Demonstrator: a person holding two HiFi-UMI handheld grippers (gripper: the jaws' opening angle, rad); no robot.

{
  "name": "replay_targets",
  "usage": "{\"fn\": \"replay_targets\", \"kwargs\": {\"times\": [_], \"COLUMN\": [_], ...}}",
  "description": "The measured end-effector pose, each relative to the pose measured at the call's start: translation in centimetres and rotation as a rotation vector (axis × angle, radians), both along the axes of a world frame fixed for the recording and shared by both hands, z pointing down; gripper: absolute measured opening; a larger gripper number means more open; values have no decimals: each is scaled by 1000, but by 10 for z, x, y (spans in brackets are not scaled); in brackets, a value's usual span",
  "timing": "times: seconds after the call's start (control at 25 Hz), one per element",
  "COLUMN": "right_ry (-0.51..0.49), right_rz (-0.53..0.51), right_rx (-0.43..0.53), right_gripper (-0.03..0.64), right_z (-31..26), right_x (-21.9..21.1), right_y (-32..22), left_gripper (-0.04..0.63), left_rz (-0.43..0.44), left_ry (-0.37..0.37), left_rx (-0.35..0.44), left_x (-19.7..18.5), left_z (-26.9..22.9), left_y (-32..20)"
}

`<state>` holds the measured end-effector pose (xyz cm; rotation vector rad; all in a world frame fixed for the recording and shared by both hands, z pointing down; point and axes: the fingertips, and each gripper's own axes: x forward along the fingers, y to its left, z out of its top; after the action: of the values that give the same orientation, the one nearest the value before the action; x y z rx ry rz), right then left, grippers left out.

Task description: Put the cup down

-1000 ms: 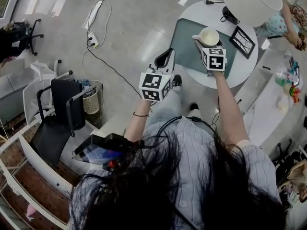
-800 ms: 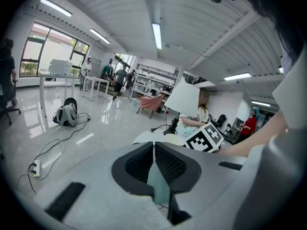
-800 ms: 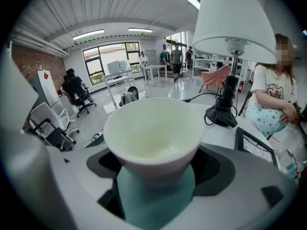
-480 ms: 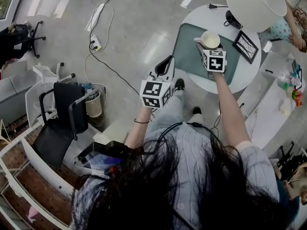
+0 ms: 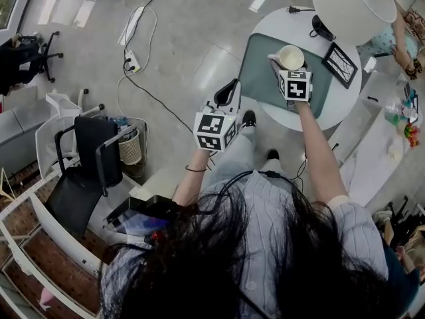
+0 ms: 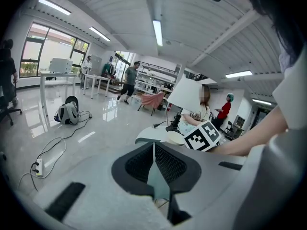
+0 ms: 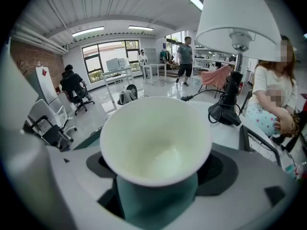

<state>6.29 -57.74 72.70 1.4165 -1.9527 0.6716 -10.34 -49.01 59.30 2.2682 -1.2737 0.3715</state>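
white cup [image 7: 156, 143], one only, sits upright between the jaws of the right gripper [image 7: 156, 195], with the teal pads [image 7: 158, 202] pressed against its lower wall and the jaws closed only as far as the cup allows. the inside of the cup shows just bare pale glaze with no liquid. in the head view the cup [image 5: 291, 57] is over the green mat [image 5: 255, 68] on the round white table [image 5: 279, 18], ahead of the right gripper [image 5: 285, 65]. cannot tell if the cup base touches the mat.

the left gripper [image 5: 229, 90] is held off the table, over the floor and well apart from the cup. in its own view the left gripper [image 6: 154, 171] has its jaws fully together with nothing between them.

on the table: one mat, one cup, one lamp [image 5: 352, 5] with a white shade and a black base, and one black picture frame [image 5: 339, 60] just beside the mat's right edge.

on the floor at the left: one black chair [image 5: 93, 145] and one small waste bin [image 5: 128, 143] just beside it, contents too small to tell. one white power strip [image 5: 131, 60] lies there with cables running from it.

two grippers, each with one marker cube.
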Motion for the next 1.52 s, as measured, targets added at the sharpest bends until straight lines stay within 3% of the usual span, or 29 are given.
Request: {"fn": "replay_targets", "kwargs": {"times": [0.44, 0.76, 1.52], "right_ry": [3, -47, -336], "right_rz": [-34, 19, 17], "right_rx": [-68, -77, 10], "right_gripper": [422, 420, 419], "right_z": [6, -3, -111], "right_x": [-1, 13, -3], "right_y": [13, 32, 85], "left_gripper": [20, 20, 20], "left_rz": [-18, -15, -31], "left_ry": [-17, -32, -28], "left_rx": [-2, 7, 68], "left_x": [-3, 5, 26], "left_z": [-1, -5, -36], "left_y": [5, 12, 30]}}
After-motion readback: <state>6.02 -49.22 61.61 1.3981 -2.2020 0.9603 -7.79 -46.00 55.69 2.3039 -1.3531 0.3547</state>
